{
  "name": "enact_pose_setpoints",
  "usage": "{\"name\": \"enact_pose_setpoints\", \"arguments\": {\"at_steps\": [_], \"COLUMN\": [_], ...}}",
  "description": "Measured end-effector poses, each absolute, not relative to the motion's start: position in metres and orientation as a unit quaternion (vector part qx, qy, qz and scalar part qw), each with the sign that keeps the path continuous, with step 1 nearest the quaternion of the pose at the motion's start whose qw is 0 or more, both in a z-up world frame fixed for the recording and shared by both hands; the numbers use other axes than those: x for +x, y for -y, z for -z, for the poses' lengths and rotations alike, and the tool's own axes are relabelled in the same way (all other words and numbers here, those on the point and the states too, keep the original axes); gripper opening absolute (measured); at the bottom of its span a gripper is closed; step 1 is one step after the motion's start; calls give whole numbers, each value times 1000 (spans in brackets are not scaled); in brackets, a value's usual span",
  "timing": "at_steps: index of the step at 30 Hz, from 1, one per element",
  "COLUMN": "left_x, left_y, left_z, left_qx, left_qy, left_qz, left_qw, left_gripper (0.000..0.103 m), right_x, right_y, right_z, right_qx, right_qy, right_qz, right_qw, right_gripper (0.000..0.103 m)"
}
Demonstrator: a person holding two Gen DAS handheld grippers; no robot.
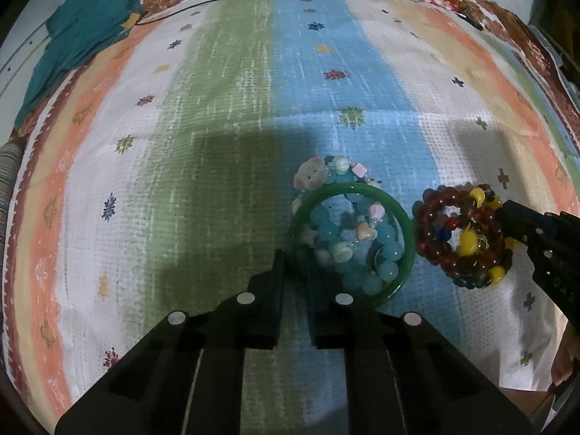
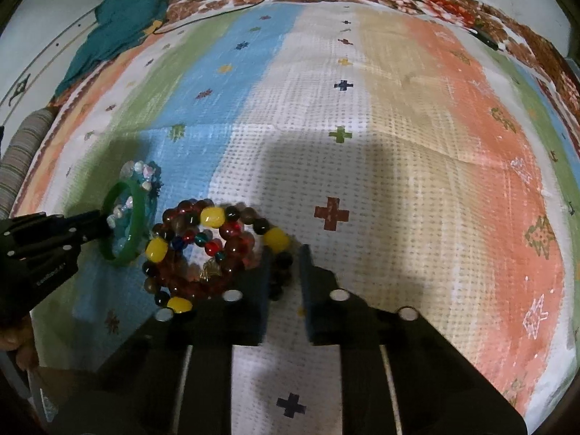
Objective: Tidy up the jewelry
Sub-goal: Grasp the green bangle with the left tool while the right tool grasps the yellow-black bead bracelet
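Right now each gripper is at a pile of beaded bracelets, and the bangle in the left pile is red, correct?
Not quite: the bangle is green, as the left wrist view shows. The rest holds: left gripper at the blue bead pile, right gripper at the red-and-yellow bracelets.

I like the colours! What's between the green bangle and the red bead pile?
Nothing: only a narrow strip of blue cloth separates green bangle and red bead pile, in the left wrist view.

Green bangle's [image 1: 402, 224] near rim behind left hand-held gripper [image 1: 295, 272]
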State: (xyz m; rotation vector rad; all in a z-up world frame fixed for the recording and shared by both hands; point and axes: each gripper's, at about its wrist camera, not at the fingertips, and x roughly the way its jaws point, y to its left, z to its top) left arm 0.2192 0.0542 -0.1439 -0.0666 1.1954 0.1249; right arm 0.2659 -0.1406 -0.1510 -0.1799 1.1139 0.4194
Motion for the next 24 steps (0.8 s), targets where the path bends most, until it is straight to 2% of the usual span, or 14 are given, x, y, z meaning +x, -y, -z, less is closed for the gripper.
{"name": "enact_pose_setpoints", "arguments": {"at_steps": [12,24], "left_x": [217,207], "left_y": [-56,-50], "left_z": [132,113], "left_qx": [-39,-42], "left_qy": [-557,-548], "left_qz": [-60,-58], "left_qw": [827,834], "left_gripper": [6,7], "right_x": [257,234], "right_y": [143,150], "right_z": [138,109], "right_qx": [-95,-93], "right_qy": [-511,-490], "right_qz": [-190,-187], "right_qw": [833,846], "right_gripper": [11,11]}}
